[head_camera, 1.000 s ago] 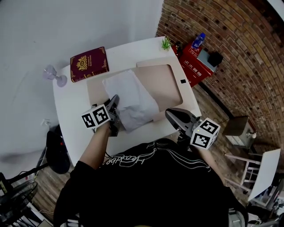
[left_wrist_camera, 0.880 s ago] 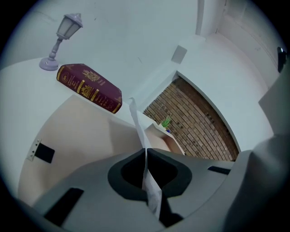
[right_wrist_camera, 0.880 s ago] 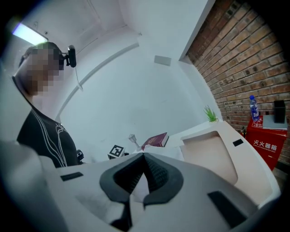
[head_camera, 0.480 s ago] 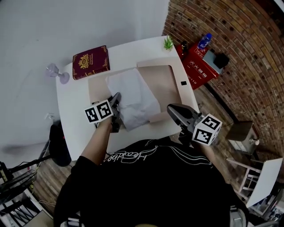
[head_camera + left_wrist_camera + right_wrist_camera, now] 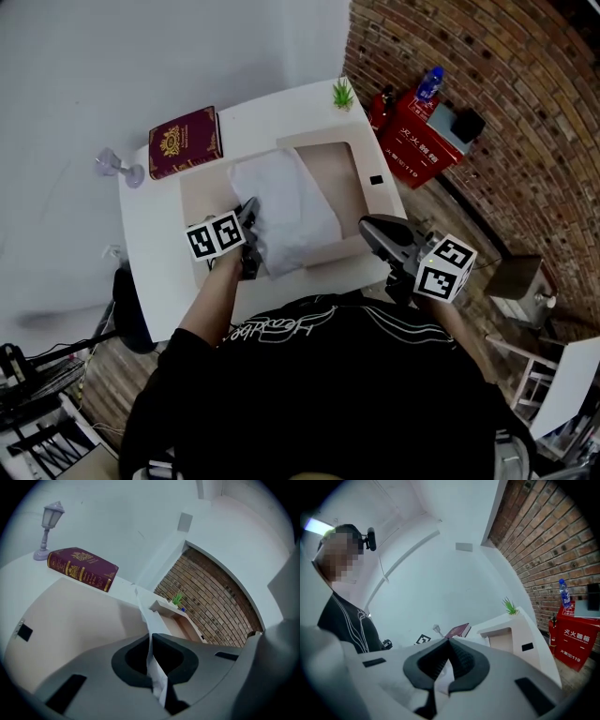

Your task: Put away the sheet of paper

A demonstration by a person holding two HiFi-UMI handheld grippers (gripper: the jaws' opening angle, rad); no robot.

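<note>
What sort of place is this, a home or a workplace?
Probably a small office or studio corner, though I cannot be sure. A white desk with a book on it stands near a plain white wall, beside a brick wall, and a red fire-extinguisher box sits on the wooden floor.

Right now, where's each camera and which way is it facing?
Head view: on the head, facing down at the table; left gripper, right gripper, black shirt.
Left gripper view: on that gripper, along jaws shut on the sheet of paper.
Right gripper view: on that gripper, across the table; shut jaws, person's torso.
Shared: red book, all three.
</note>
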